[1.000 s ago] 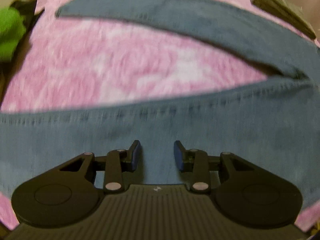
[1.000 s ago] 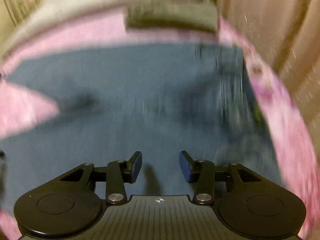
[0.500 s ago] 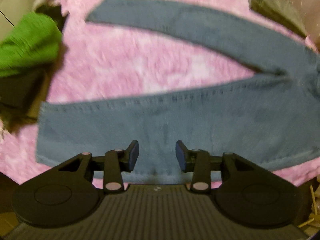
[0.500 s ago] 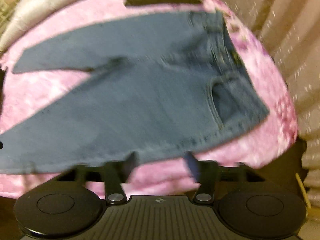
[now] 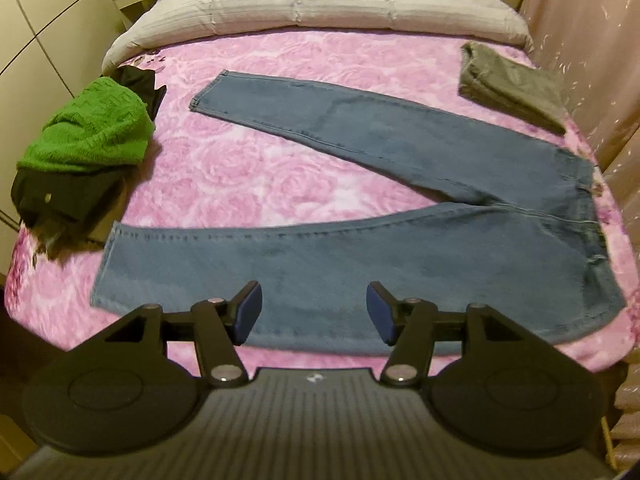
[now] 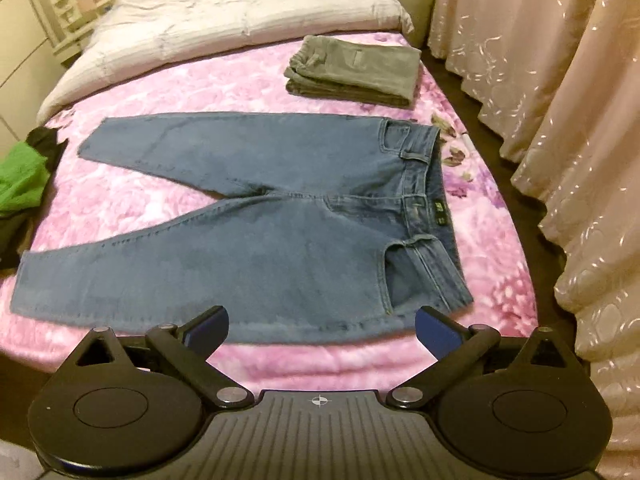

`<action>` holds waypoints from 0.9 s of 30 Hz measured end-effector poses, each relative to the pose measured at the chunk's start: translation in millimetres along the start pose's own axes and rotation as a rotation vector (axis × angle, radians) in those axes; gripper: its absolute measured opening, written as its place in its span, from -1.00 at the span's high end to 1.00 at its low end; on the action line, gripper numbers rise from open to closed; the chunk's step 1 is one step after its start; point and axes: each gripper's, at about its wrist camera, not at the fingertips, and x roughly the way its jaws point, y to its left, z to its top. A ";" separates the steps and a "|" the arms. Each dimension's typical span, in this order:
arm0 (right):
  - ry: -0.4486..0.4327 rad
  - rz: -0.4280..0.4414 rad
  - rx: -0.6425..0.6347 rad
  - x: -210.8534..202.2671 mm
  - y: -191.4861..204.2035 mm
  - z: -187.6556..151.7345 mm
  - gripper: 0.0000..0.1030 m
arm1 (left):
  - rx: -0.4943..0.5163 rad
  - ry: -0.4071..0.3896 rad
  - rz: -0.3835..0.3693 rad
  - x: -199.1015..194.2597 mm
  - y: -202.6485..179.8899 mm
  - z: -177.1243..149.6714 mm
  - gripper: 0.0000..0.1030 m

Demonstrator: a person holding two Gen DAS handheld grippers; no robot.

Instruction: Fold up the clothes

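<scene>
Blue jeans point(image 5: 360, 252) point(image 6: 280, 216) lie flat on the pink bedspread point(image 5: 248, 168) point(image 6: 168, 88), legs spread in a V toward the left, waistband at the right. My left gripper point(image 5: 314, 316) hangs high above the near leg, its jaws opening with nothing between them. Over the near edge of the jeans by the hip, my right gripper point(image 6: 320, 330) is spread wide and still opening, also empty. Neither touches the denim.
Folded grey-green trousers point(image 5: 512, 84) point(image 6: 356, 70) sit at the far right of the bed. A green knit garment point(image 5: 88, 128) point(image 6: 20, 180) tops a dark pile at the left edge. A white duvet point(image 5: 320, 0) lies at the head. Curtains point(image 6: 560, 100) hang on the right.
Both grippers rose well away from the jeans, so the whole garment and bed came into view. Both sets of jaws widened, the right one much more.
</scene>
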 end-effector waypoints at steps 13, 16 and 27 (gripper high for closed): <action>-0.004 0.079 -0.163 -33.1 -10.4 -34.7 -0.98 | -0.124 -0.049 0.085 -74.8 -27.6 -82.1 -0.18; 0.005 0.096 -0.161 -33.9 -13.6 -43.0 -0.98 | -0.129 -0.055 0.101 -81.1 -30.2 -90.2 -0.19; 0.048 0.113 -0.142 -30.2 -11.3 -47.0 -0.98 | -0.115 -0.062 0.133 -92.1 -31.7 -99.8 -0.22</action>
